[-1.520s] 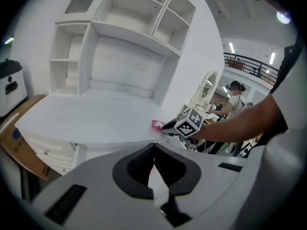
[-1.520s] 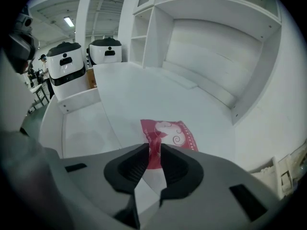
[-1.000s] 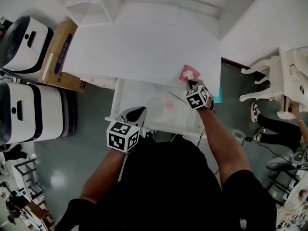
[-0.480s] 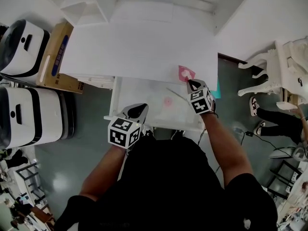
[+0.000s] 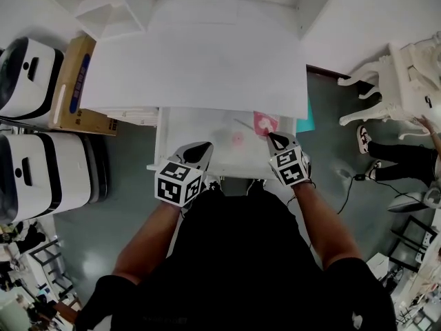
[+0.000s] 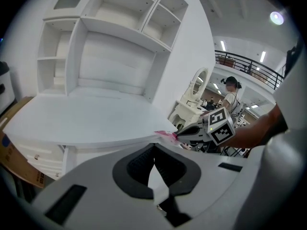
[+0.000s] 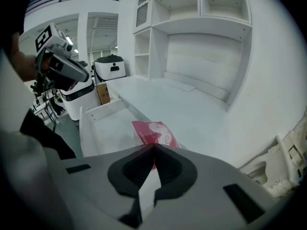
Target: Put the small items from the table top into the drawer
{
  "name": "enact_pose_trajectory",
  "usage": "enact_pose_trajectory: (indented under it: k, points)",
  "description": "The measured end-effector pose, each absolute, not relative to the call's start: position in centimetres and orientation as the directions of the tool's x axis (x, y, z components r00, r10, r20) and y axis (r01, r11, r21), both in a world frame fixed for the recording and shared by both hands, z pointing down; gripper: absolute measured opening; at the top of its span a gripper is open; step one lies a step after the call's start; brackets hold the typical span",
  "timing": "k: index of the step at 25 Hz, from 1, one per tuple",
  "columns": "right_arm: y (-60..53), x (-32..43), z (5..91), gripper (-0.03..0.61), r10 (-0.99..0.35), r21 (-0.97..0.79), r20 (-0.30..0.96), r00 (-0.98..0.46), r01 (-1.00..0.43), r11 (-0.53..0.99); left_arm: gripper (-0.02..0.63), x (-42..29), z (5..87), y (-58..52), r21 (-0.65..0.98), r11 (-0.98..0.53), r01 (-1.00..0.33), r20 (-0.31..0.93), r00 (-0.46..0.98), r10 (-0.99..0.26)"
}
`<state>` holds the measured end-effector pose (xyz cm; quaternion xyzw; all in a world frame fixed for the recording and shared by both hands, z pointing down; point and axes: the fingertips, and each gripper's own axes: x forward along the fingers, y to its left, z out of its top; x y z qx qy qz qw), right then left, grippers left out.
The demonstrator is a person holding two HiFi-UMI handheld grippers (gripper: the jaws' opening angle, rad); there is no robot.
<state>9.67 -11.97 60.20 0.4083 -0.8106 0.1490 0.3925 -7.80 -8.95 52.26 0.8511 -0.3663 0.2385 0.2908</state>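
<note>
Pink packet (image 5: 265,123) first: from the head view it hangs at the tip of the right tool (image 5: 272,136), just past the front edge of the white desk (image 5: 200,61) and over the far right corner of the open drawer (image 5: 160,143). A small round pink item (image 5: 238,138) lies on the drawer floor. The left tool (image 5: 204,146) sits over the drawer's near side. A cardboard box (image 5: 69,81) beside the desk carries a blue label, too small to read.

In the left gripper view, that tool's jaws are pressed together with nothing between them, and the packet shows as a thin pink sliver at the desk edge.

In the right gripper view, the jaws are clenched on the packet's near edge. It looks flat, thin and very light, probably glossy film that could slide, so an edge pinch like this one seems right. It has a white swirl and a cartoon print, but its lettering is too blurred to read.
</note>
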Motion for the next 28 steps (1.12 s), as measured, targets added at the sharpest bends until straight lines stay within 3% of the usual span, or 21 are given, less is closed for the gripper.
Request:
enact_pose_trajectory:
  k: [12, 28]
  points:
    - [-6.6, 10.9, 70.5, 0.029, -0.301, 0.064, 0.92, -0.252, -0.661, 0.748, 0.009, -7.1, 52.2, -8.4, 0.32, -0.578, -0.751, 0.623, 0.626, -0.469]
    - [-5.2, 9.9, 77.0, 0.031, -0.082, -0.038, 0.978, -0.191, -0.554, 0.832, 0.009, -8.5, 52.5, -7.2, 0.317, -0.531, -0.786, 0.639, 0.591, -0.493]
